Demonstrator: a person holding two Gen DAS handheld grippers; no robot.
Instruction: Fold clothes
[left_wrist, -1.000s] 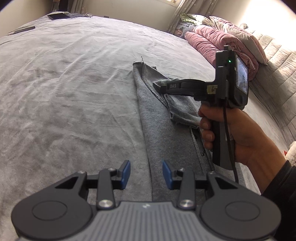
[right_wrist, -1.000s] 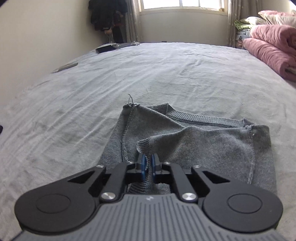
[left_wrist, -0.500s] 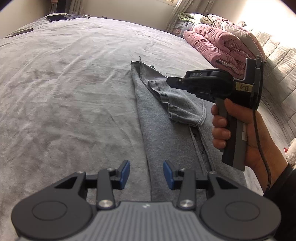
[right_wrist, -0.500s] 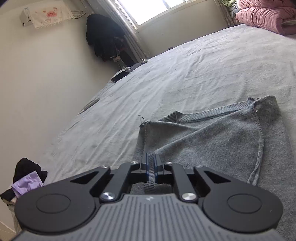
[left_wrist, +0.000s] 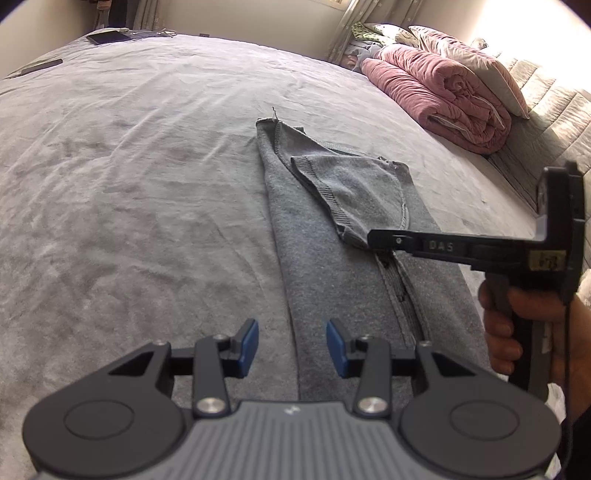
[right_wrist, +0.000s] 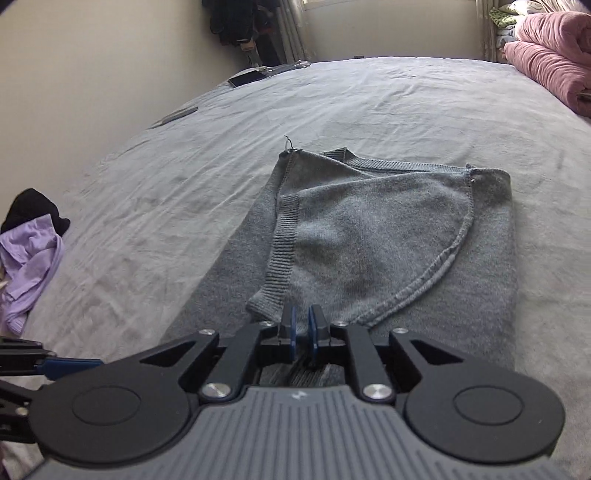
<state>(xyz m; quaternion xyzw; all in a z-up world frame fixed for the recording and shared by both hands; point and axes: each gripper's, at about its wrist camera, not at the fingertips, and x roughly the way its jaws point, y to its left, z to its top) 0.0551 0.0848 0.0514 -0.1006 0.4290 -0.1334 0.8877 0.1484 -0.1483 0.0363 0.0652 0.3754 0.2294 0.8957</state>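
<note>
Left wrist view: left tool (left_wrist: 291, 347) sits with blue pads well apart, nothing between them, hovering over the near end of the grey sweater (left_wrist: 332, 280). Sweater lies in a long strip on the grey bed (left_wrist: 129, 166), sleeve (left_wrist: 351, 192) folded back over the body. Right tool (left_wrist: 373, 240) comes in from the right, held in a hand (left_wrist: 517, 325), tip at the sleeve cuff. Embossed "DAS" readable on its arm; small handwritten sticker on the body, not legible. Rolled pink duvet (left_wrist: 443, 92) and a pillow (left_wrist: 476, 59) at the bed's far right. Dark flat devices near the far edge, too small to identify.

Right wrist view: right tool (right_wrist: 303, 328) jaws opening, narrow gap between the blue pads; sleeve cuff (right_wrist: 273, 291) lies just ahead of the tips, no fabric clearly pinched. Sweater (right_wrist: 369, 240) centre of the bed (right_wrist: 369, 103). Purple garment (right_wrist: 26, 258) and a black one (right_wrist: 33, 206) at the left edge. Left tool's blue pad (right_wrist: 70, 363) at lower left.
</note>
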